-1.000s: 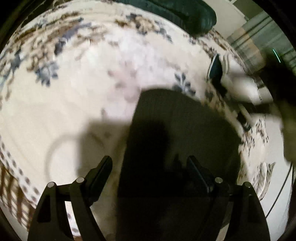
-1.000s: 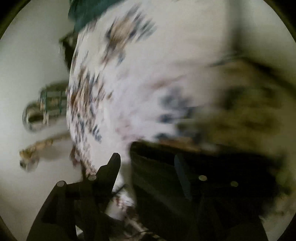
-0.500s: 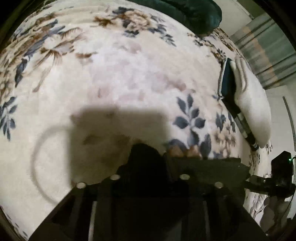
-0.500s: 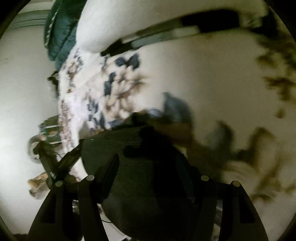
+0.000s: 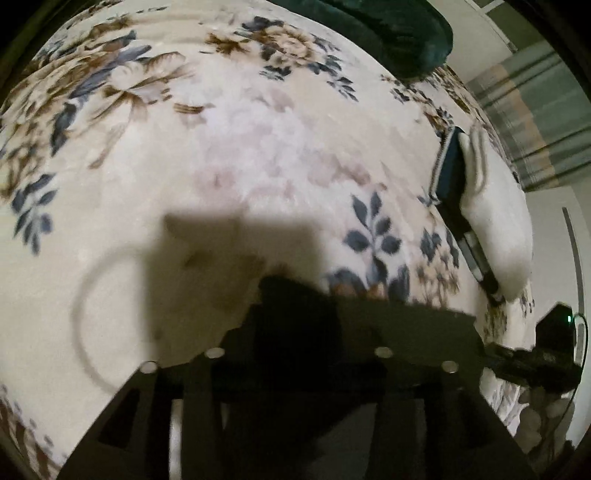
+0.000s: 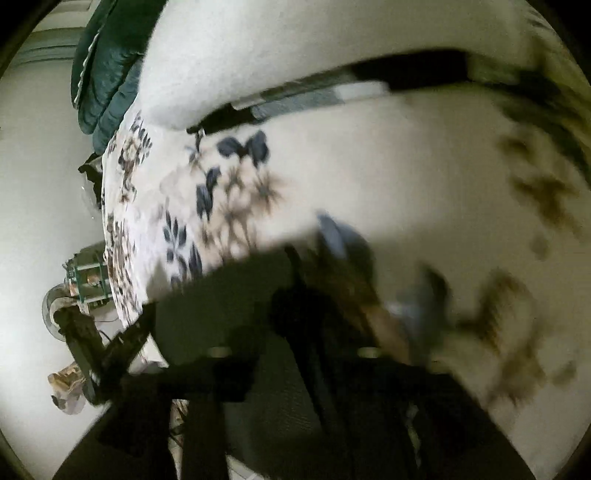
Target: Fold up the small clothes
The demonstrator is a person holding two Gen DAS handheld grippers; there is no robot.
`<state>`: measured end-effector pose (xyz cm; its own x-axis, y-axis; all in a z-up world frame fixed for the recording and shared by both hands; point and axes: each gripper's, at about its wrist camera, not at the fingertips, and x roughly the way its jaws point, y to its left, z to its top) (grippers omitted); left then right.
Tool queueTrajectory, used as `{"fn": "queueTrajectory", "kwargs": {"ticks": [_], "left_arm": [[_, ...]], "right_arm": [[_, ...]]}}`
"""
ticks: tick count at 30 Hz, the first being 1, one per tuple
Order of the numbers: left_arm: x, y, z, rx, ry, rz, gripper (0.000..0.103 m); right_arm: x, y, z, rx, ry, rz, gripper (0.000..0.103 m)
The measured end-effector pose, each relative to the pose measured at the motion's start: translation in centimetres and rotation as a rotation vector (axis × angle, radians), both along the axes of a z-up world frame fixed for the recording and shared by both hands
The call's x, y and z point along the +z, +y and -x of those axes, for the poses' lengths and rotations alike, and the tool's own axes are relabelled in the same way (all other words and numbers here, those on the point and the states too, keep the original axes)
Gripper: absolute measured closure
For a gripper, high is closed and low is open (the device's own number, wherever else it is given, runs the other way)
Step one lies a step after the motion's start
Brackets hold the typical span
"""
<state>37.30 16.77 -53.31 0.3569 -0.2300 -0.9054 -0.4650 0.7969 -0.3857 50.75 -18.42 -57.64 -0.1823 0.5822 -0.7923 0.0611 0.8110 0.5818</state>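
Observation:
A dark garment (image 5: 388, 325) hangs between both grippers above a cream floral blanket (image 5: 258, 147). In the left wrist view my left gripper (image 5: 299, 314) is shut on the garment's near edge, and its fingers are buried in the dark cloth. The other gripper shows at the right (image 5: 539, 358), holding the same cloth. In the right wrist view, which is blurred, my right gripper (image 6: 295, 317) is shut on the dark garment (image 6: 229, 306); the left gripper (image 6: 122, 343) grips its far corner.
Folded clothes, white over dark blue (image 5: 484, 206), lie on the blanket at the right; they also show in the right wrist view (image 6: 295, 48). A dark green pillow (image 5: 399, 33) lies at the far edge. The floor and some clutter (image 6: 85, 284) lie beyond the bed's edge.
Both grippers closed on the dark garment and lifted it off the blanket. One second ago they were open with the garment lying flat between their fingers.

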Motion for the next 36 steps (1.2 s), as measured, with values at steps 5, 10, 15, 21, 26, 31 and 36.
{"fn": "queueTrajectory", "kwargs": {"ticks": [5, 10, 15, 21, 26, 31, 36], "left_arm": [[2.4, -0.4, 4.9, 0.035, -0.010, 0.016, 0.044], [3.5, -2.2, 10.4, 0.088, 0.041, -0.007, 0.043], [2.8, -4.1, 13.5, 0.087, 0.105, -0.012, 0.043], [3.2, -5.5, 14.9, 0.063, 0.088, 0.010, 0.043], [3.4, -6.4, 15.5, 0.040, 0.076, 0.025, 0.043], [3.6, -6.2, 16.3, 0.061, 0.064, 0.037, 0.043], [2.8, -5.8, 17.5, 0.077, 0.088, 0.044, 0.043]], "right_arm": [[1.0, -5.3, 8.0, -0.114, 0.151, -0.035, 0.050], [-2.1, -6.8, 15.0, -0.242, 0.290, -0.021, 0.050], [-5.4, -5.3, 16.8, -0.416, 0.283, -0.105, 0.099], [0.4, -6.7, 19.4, -0.492, 0.107, -0.014, 0.098], [-1.8, -9.1, 23.0, -0.520, 0.218, 0.071, 0.095], [-2.0, -11.1, 24.8, -0.591, 0.264, 0.003, 0.042], [-4.3, -10.2, 24.5, -0.657, 0.286, -0.107, 0.034]]}}
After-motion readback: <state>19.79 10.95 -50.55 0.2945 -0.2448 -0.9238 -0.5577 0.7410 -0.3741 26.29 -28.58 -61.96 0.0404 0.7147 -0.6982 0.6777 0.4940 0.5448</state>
